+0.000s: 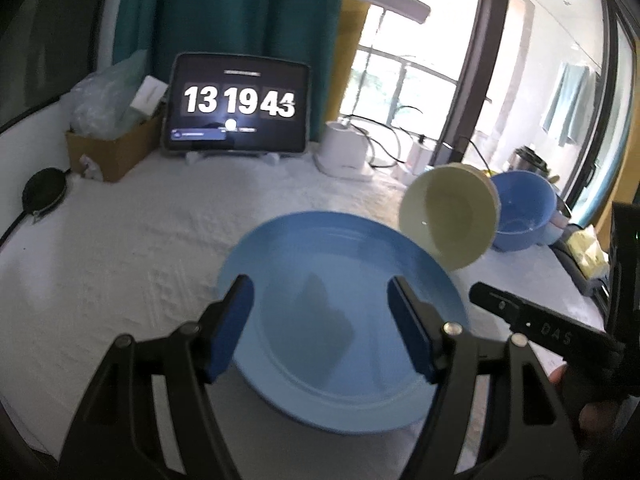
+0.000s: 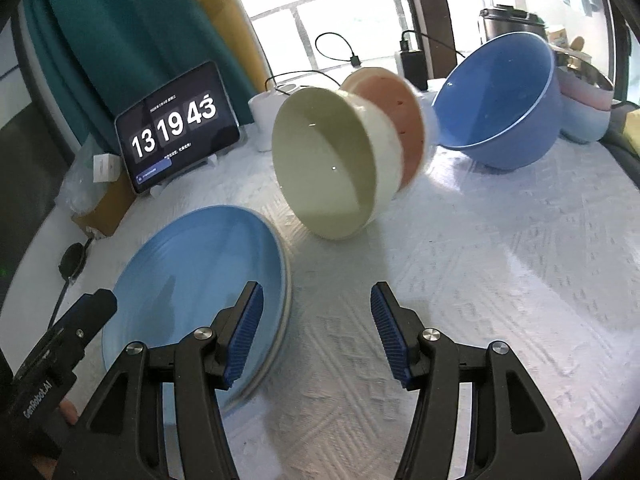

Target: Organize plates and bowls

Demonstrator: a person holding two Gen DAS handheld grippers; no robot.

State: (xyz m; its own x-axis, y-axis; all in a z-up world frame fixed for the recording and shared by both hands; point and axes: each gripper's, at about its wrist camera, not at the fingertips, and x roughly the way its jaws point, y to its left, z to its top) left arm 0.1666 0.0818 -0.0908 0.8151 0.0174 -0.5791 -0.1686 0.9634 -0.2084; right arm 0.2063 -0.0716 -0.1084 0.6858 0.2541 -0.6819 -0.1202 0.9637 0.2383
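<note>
Both claws hang released and empty over a desk [image 2: 460,280] covered in white cloth. The left claw [image 1: 320,328] hovers above a blue plate [image 1: 340,320] lying flat, likely the base for stacking. Just beyond it, a cream bowl [image 2: 332,168] nested over a pink bowl [image 2: 400,120] lies tipped on its side, mouth toward the claws. The right claw [image 2: 316,336] points at bare cloth beside the plate. A large blue bowl [image 2: 504,108] leans farther back.
</note>
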